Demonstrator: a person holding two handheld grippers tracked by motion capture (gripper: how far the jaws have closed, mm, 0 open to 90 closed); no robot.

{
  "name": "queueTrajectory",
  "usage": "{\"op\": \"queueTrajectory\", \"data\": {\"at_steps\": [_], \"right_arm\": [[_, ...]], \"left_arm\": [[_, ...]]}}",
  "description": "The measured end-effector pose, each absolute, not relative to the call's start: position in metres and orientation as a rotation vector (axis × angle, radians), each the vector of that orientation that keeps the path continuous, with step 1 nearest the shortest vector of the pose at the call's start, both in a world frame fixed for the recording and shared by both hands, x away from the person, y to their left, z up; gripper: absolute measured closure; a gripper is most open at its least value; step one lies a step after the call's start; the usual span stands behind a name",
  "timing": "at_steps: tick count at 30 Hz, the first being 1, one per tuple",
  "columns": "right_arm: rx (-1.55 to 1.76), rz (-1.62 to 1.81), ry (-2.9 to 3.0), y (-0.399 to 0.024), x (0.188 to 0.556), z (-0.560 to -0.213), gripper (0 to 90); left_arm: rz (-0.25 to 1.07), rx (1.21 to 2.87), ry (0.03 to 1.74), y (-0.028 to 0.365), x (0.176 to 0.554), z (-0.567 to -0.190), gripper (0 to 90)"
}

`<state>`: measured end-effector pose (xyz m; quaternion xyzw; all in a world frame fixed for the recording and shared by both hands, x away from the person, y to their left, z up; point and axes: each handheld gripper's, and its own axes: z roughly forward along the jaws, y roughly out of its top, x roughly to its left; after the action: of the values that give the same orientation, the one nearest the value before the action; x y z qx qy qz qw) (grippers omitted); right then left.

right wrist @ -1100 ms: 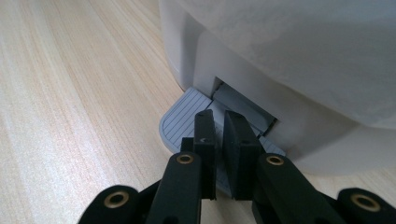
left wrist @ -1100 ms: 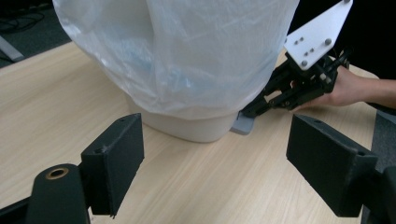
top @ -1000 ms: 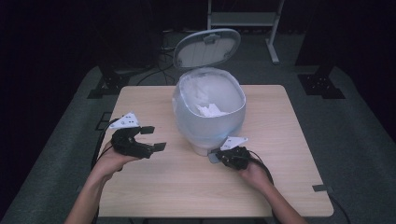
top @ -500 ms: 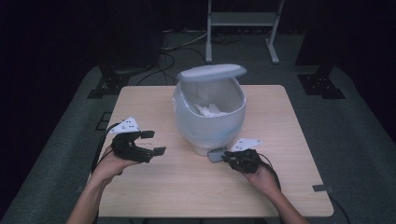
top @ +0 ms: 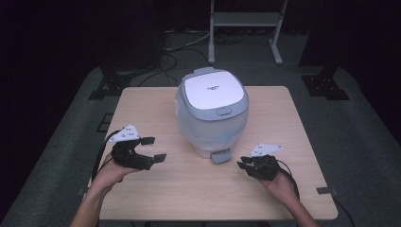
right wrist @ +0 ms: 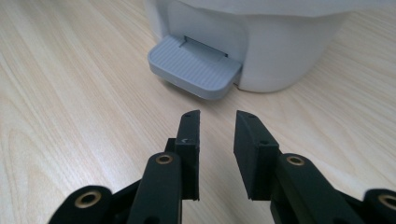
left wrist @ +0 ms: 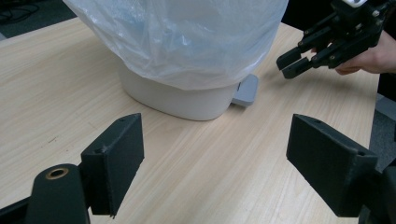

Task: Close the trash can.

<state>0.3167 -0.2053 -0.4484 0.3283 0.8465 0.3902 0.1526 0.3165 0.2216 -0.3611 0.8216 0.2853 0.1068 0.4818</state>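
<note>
A: Where's the bin?

B: Pedal bin [top: 212,113] stands upright mid-worktop [top: 142,109], toward the far edge. Lid [top: 213,90] sits flat on top, closed. A clear liner bag [left wrist: 187,37] hangs over the rim and drapes down the body.

A: Pedal?

B: Grey pedal [right wrist: 194,65] sticks out at the base on the person's side, resting just above the wood. Nothing on it.

A: Right gripper?

B: Right gripper [top: 247,166] sits low over the worktop, just to the right of the pedal and near it, not touching. In the right gripper view the pedal is straight ahead of the jaw tips, with a strip of bare wood between. The jaws have just been opening; there's a narrow gap now, nothing in it.

A: Left?

B: Left gripper [top: 153,149] is well to the left of the bin, held above the worktop, pointing toward the base. Jaws spread wide, empty. The left gripper view shows the bin base and pedal beyond them, with the right gripper on the far side.

A: Anything gripped at all?

B: No. Both sets of jaws are clear of the bin.
</note>
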Motion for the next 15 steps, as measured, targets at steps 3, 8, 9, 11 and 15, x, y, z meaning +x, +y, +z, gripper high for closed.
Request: {"op": "queueTrajectory", "data": {"at_steps": [3, 8, 9, 11, 15], "right_arm": [[0.954, 1.118, 2.417, -0.211, 0.315, -0.448, 69.7], [0.975, 1.121, 2.404, -0.218, 0.312, -0.446, 67.7], [0.981, 1.127, 2.401, -0.220, 0.312, -0.446, 67.6], [0.985, 1.128, 2.397, -0.222, 0.312, -0.446, 66.6], [1.006, 1.127, 2.390, -0.227, 0.311, -0.446, 64.7]], "left_arm": [[0.269, 2.001, 0.696, 0.222, 0.315, -0.364, 18.3], [0.275, 2.000, 0.699, 0.224, 0.312, -0.371, 18.2], [0.275, 1.998, 0.700, 0.224, 0.312, -0.372, 18.2], [0.280, 1.996, 0.696, 0.225, 0.311, -0.375, 18.2], [0.289, 1.994, 0.703, 0.227, 0.309, -0.382, 16.7]]}}
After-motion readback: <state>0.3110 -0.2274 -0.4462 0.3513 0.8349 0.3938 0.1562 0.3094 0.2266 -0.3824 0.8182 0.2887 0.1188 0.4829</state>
